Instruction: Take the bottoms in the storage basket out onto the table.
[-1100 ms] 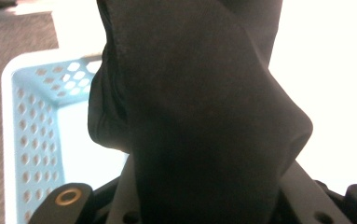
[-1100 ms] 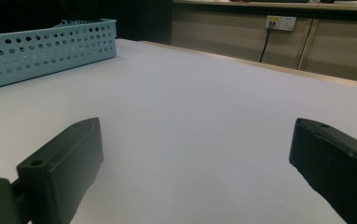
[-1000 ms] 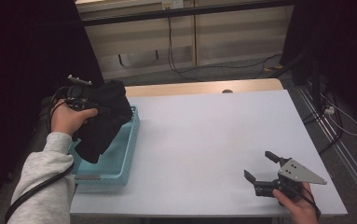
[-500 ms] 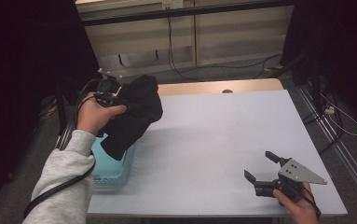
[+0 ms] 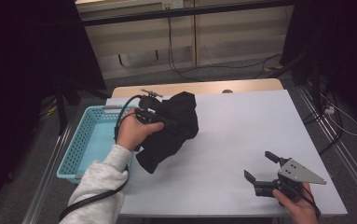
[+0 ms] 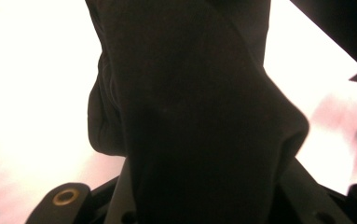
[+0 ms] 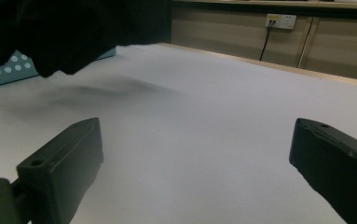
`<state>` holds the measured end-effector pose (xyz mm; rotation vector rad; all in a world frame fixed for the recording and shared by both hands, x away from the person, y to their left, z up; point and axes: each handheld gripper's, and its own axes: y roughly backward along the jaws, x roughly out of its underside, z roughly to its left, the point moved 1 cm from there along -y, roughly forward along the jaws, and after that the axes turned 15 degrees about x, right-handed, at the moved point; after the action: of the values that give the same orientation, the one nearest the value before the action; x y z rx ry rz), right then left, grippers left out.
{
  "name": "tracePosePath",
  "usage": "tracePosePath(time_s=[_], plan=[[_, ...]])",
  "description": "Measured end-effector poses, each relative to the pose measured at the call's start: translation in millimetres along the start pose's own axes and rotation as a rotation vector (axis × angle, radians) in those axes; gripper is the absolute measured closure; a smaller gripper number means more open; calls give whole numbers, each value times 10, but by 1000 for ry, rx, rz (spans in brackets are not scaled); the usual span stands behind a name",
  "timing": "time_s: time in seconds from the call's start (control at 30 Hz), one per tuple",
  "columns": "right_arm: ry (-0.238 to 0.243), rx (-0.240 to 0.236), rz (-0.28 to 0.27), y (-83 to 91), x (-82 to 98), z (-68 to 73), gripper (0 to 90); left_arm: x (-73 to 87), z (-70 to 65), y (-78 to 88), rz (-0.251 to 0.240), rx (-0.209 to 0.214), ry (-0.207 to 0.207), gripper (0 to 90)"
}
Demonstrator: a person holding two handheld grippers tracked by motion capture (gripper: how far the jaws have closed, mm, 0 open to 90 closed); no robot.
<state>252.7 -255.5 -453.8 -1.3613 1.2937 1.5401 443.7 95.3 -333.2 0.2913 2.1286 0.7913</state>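
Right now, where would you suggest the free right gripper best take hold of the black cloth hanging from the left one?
Probably the loose lower end of the black cloth, approached level from the table's open side. The left gripper pinches its upper bunch, so that end dangles free, facing the right gripper, whose jaws stand open.

A light blue basket [image 5: 80, 149] sits at the left edge of the white desk [image 5: 241, 135]; beyond the desk, cables [image 5: 176, 56] trail over the grey floor [image 5: 134, 79] below pale wall panels [image 5: 232, 35]
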Motion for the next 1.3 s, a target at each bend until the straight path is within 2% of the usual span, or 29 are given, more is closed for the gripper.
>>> tracePosePath(time_s=[0.1, 0.27, 0.47, 0.5, 0.63, 0.7, 0.8, 0.93, 1.13, 1.2, 1.3], plan=[[0, 2, -4, 4, -6, -6, 21, 82, -29, -201, 16, -1, -23, 690], [-1, 3, -1, -2, 0, -10, 21, 211, -37, -500, 44, 19, -30, 689], [14, 1, 7, -20, 3, 4, 21, 317, -101, -806, 47, 44, -69, 682], [14, 1, 10, -22, 3, 9, 21, 339, -101, -851, 47, 57, -66, 680], [24, 6, 8, -22, -2, 8, 21, 429, -117, -959, 52, 59, -94, 646], [25, 5, 12, -28, 1, 5, 21, 470, -135, -993, 60, 70, -104, 582], [33, 10, 19, -40, -3, 13, 21, 496, -143, -969, 29, 73, -110, 397], [44, 9, 33, -78, -3, 26, 21, 529, -127, -843, -30, 41, -112, 258], [52, -3, 48, -160, -41, 56, 14, 585, -76, -582, -71, -13, -107, 208], [68, -4, 52, -200, -66, 74, 12, 584, -65, -495, -72, -45, -118, 193], [60, -26, 75, -299, -110, 127, 6, 619, -35, -399, -85, -45, -99, 184]])
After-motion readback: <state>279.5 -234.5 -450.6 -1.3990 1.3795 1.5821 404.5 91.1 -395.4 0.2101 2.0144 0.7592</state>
